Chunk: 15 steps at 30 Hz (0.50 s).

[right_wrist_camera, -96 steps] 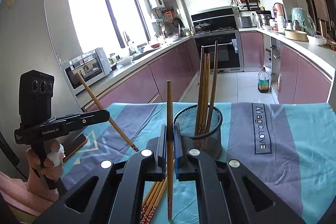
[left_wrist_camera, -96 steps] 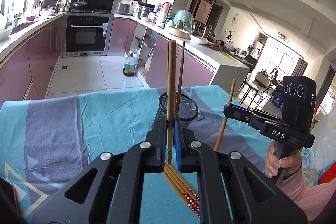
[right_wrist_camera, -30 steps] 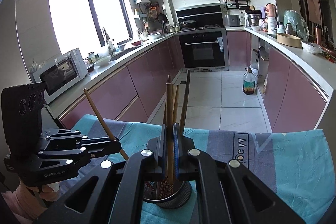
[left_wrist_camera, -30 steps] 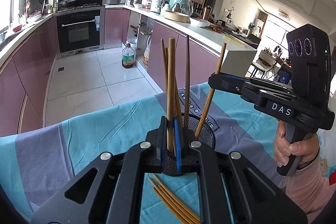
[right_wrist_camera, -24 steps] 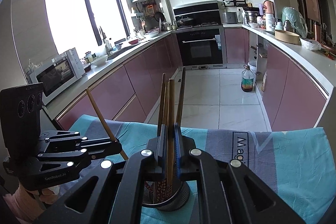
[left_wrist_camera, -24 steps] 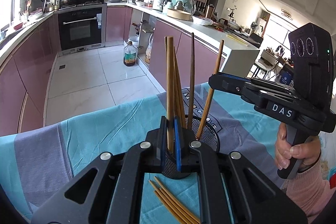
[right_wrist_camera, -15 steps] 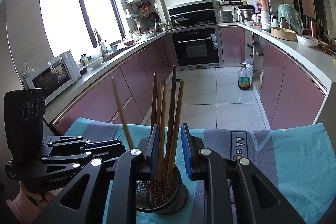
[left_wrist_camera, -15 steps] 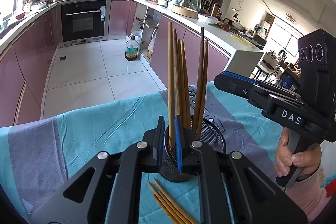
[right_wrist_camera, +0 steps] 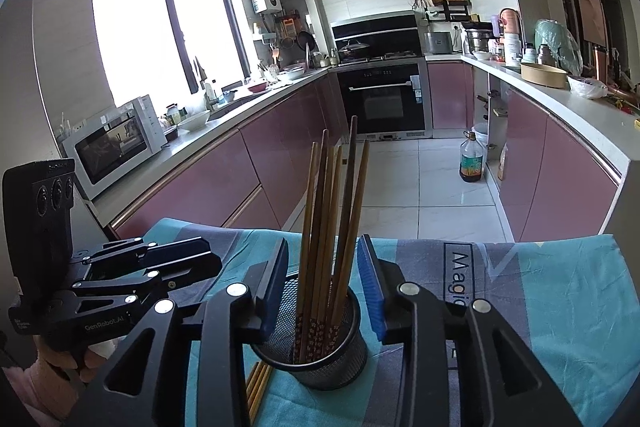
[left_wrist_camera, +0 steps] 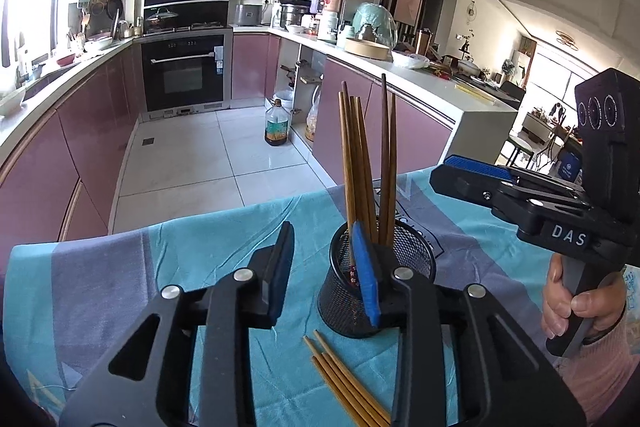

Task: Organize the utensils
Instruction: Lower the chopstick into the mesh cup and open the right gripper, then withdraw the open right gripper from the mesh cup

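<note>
A black mesh cup [left_wrist_camera: 412,259] [right_wrist_camera: 320,359] stands on the blue and grey cloth with several wooden chopsticks [left_wrist_camera: 360,163] [right_wrist_camera: 332,219] upright in it. My left gripper [left_wrist_camera: 326,275] is open and empty, its right finger in front of the cup. My right gripper [right_wrist_camera: 326,287] is open and empty, its fingers on either side of the cup's chopsticks. Several loose chopsticks [left_wrist_camera: 344,383] [right_wrist_camera: 256,387] lie on the cloth just in front of the cup. Each gripper shows in the other's view, the right one [left_wrist_camera: 480,175] and the left one [right_wrist_camera: 176,259].
The cloth-covered table [left_wrist_camera: 120,267] ends a little beyond the cup. Past it lie a tiled kitchen floor, pink cabinets, an oven [right_wrist_camera: 380,103] and an oil bottle [left_wrist_camera: 276,127] on the floor.
Both grippers carried a chopstick over the cup, opened and let it drop in. The cup now holds more chopsticks, and both grippers have drawn back a little, empty.
</note>
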Each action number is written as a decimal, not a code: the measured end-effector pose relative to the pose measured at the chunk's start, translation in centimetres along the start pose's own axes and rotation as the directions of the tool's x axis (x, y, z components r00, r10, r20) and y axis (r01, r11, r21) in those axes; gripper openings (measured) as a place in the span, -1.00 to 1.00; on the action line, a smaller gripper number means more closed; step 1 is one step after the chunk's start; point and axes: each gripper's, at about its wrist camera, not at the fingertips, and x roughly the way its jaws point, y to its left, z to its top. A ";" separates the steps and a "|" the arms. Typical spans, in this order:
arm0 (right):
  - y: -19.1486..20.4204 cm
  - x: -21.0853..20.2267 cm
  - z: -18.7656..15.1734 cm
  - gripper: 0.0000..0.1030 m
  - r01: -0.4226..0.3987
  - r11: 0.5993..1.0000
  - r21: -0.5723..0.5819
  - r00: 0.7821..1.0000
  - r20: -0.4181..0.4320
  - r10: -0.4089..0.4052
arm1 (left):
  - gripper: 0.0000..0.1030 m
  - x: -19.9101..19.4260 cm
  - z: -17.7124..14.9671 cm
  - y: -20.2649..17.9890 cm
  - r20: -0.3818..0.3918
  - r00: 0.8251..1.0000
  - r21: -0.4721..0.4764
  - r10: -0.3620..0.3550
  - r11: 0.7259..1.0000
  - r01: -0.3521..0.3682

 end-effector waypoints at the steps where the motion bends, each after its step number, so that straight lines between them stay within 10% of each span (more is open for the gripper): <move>1: 0.3 -0.4 -0.3 -0.21 -0.006 1.000 -0.011 1.000 0.005 0.006 | -0.29 -0.4 -0.3 -0.1 0.008 1.000 0.005 0.011 1.000 -0.011; 15: 4.4 -0.5 -7.7 -0.08 -0.109 0.990 -0.094 0.982 -0.162 0.093 | 0.12 -2.3 -6.4 0.9 -0.039 0.997 0.018 0.067 0.998 -0.067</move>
